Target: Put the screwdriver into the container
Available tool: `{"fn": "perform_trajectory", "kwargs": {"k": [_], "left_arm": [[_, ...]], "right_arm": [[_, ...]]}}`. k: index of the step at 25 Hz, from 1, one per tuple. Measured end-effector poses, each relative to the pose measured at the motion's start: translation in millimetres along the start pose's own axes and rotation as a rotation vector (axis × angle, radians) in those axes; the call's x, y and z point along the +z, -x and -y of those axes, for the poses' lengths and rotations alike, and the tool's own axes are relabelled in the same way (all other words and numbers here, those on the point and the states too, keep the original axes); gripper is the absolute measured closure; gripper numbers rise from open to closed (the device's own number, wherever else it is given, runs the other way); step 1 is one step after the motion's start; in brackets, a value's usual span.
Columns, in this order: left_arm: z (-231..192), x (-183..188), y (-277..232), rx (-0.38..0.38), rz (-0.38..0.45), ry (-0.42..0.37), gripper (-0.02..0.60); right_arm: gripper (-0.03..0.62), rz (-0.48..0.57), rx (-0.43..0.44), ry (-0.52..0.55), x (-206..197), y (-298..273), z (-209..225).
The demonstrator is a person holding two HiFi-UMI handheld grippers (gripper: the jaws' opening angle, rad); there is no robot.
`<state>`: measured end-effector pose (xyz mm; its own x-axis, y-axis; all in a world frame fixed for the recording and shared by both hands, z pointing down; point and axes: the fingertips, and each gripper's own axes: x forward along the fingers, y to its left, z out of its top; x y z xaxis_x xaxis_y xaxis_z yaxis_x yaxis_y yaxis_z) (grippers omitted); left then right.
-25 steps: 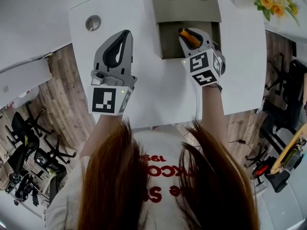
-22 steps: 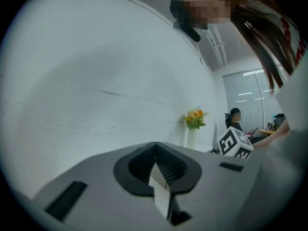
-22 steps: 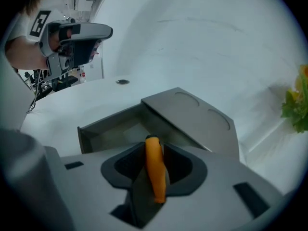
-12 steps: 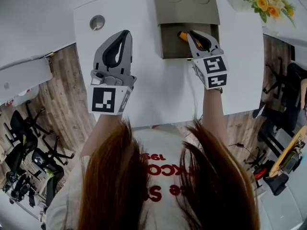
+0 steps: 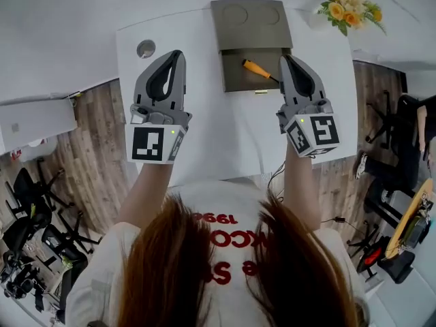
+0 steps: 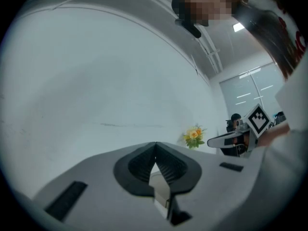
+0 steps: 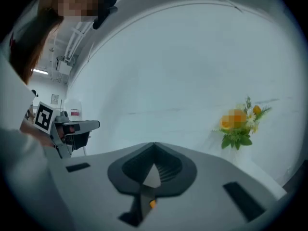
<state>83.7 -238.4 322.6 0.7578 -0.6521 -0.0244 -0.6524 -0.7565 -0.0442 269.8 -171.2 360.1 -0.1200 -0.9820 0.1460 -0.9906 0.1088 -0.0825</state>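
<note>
Left of the olive-grey box-shaped container (image 5: 251,24), little looks likely to go wrong. Your left hand-held gripper (image 5: 176,55) is held above the white counter (image 5: 225,131), well apart from the container, and only a wide sweep towards the container would knock it.

The real risk seems to sit at the container's open front compartment. The orange-handled screwdriver with its dark metal shaft (image 5: 259,70) lies there on a slant, handle towards the container's middle and tip towards its right wall. If that compartment is a drawer, I judge that pushing it in could catch the slanted tool.

Just right of the container, your right hand-held gripper (image 5: 287,60) has its tip near the compartment's right corner. A careless swing towards the container could bump it or jolt the screwdriver. The vase of yellow and orange flowers (image 5: 347,9), beyond the container's right rear, looks out of harm's way.

Your left hand-held gripper's jaws are together with nothing between them, and it touches nothing. Your right hand-held gripper's jaws have just been closing and now meet, empty, free of both the screwdriver and the container.
</note>
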Motion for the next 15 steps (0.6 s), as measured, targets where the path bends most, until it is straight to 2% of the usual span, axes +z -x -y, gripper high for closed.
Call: {"fn": "perform_trajectory", "kwargs": {"k": [8,15], "left_arm": [[-1.4,35.7,24.6,0.030,0.054,-0.030,0.574],[-25.4,50.1,53.2,0.126,0.073,-0.064,0.574]], "right_arm": [[0.589,0.118,0.006,0.035,54.3,26.3,-22.9],[0.589,0.160,0.079,0.062,78.5,14.4,-51.6]]}}
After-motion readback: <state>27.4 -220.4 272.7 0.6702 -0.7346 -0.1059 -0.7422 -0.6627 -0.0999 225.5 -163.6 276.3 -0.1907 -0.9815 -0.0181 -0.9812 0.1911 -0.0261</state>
